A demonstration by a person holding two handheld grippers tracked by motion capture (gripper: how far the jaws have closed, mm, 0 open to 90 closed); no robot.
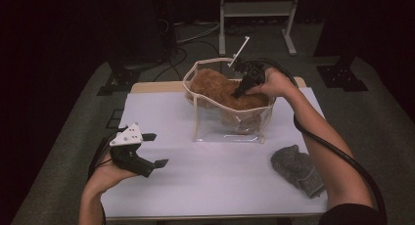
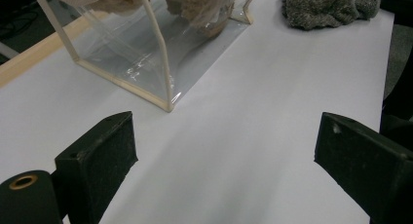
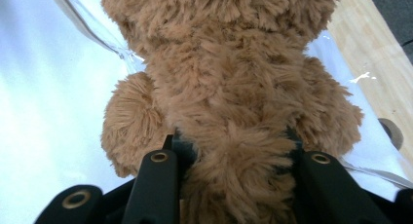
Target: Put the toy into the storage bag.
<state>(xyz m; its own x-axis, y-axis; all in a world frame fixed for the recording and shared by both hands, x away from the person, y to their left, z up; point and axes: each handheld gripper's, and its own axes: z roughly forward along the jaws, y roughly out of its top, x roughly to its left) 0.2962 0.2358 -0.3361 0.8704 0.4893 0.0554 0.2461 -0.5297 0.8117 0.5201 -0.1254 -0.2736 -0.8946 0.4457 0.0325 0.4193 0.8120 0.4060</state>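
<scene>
Item: plush bear [image 3: 229, 87], clamped between your right tool [image 1: 241, 91] jaws, inside clear bag [image 1: 230, 122]. Push it down centred. Left tool [image 1: 151, 149] wide open, empty: steady the bag rim ahead of it.

No text, label, brand, number or sign can be read in any of the views. The clear plastic bag [image 1: 230, 124], the brown plush toy [image 3: 229, 87], the grey knitted cloth [image 1: 297, 168] and the white worktop [image 1: 210, 176] all show plain, unmarked surfaces.
</scene>
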